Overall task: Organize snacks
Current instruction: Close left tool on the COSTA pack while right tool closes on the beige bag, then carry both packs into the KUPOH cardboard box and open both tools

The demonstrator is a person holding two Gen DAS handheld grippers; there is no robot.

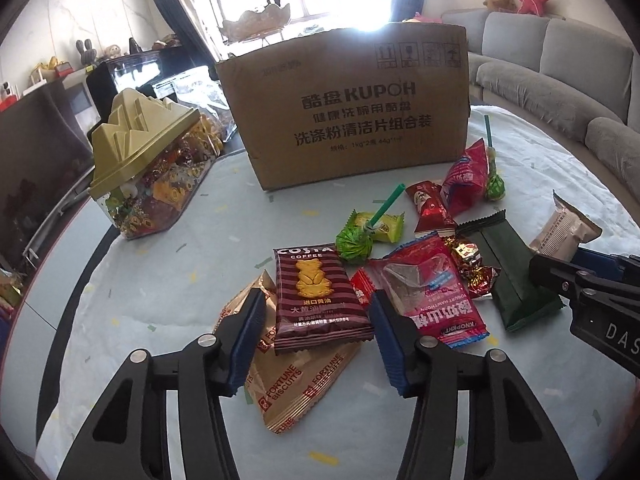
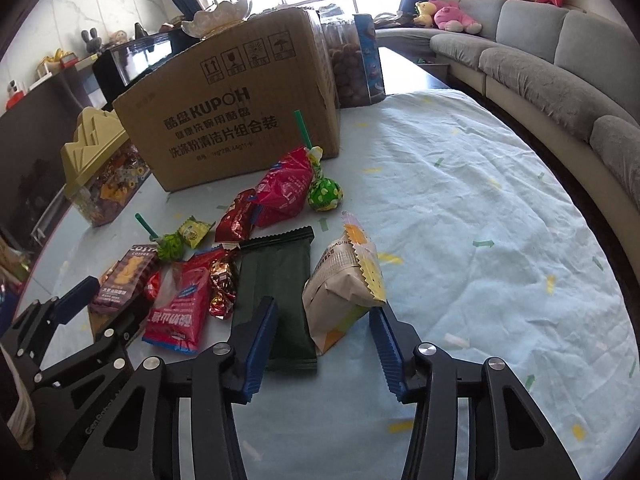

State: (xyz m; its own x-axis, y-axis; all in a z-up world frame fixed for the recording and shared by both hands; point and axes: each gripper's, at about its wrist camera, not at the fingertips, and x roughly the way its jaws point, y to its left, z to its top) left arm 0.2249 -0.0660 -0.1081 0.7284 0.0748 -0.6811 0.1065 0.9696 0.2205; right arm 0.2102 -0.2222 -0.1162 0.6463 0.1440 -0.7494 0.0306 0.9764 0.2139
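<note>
Straddling the maroon striped Costa Coffee biscuit packet [image 1: 322, 294], the left tongs [image 1: 316, 334] are standing wide open, blue ribbed pads [image 1: 250, 336] on either side of it without gripping. That packet is lying on top of a tan Fortune Biscuits wrapper [image 1: 298, 384]. The right tongs [image 2: 322, 344] are likewise gaping open, one pad over the dark green foil bar packet [image 2: 280, 292], the other just beside the beige paper snack pouch with a yellow zigzag edge [image 2: 344, 284]. Between the two tongs a red Knoppit hawthorn bag [image 1: 432, 296] is resting among small foil sweets. Farther out, two green-wrapped lollipops [image 1: 354, 242] and a crumpled red bag [image 2: 286, 190] are lying before the brown cardboard Kupoh box [image 1: 348, 108]. Everything is sitting on the pale blue cloth-covered table [image 2: 480, 240], with a clear candy jar under a gold lid [image 1: 144, 168] to the left.
</note>
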